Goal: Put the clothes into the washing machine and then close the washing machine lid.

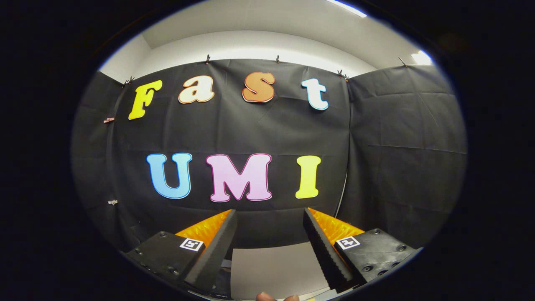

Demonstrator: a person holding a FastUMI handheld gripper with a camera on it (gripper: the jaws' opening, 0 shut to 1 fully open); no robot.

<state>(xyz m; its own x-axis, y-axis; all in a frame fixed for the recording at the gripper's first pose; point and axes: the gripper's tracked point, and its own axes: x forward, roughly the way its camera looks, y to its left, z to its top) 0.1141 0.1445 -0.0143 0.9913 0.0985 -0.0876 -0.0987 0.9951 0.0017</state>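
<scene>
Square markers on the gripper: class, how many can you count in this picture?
2. One square marker sits on the block beside one of the fingers; the other sits beside the opposite finger. The gripper is open, holding nothing. Others may be hidden.

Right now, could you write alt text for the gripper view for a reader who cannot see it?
The gripper is open with nothing between its fingers, pointing level at the booth's black cloth wall. A pale flat surface lies below the fingers.

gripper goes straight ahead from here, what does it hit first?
Most likely the black cloth wall of the booth. The gripper is open with nothing between its fingers, pointing level at that wall. A pale flat surface lies below the fingers, seemingly under the line of travel. Depth is hard to judge.
</scene>
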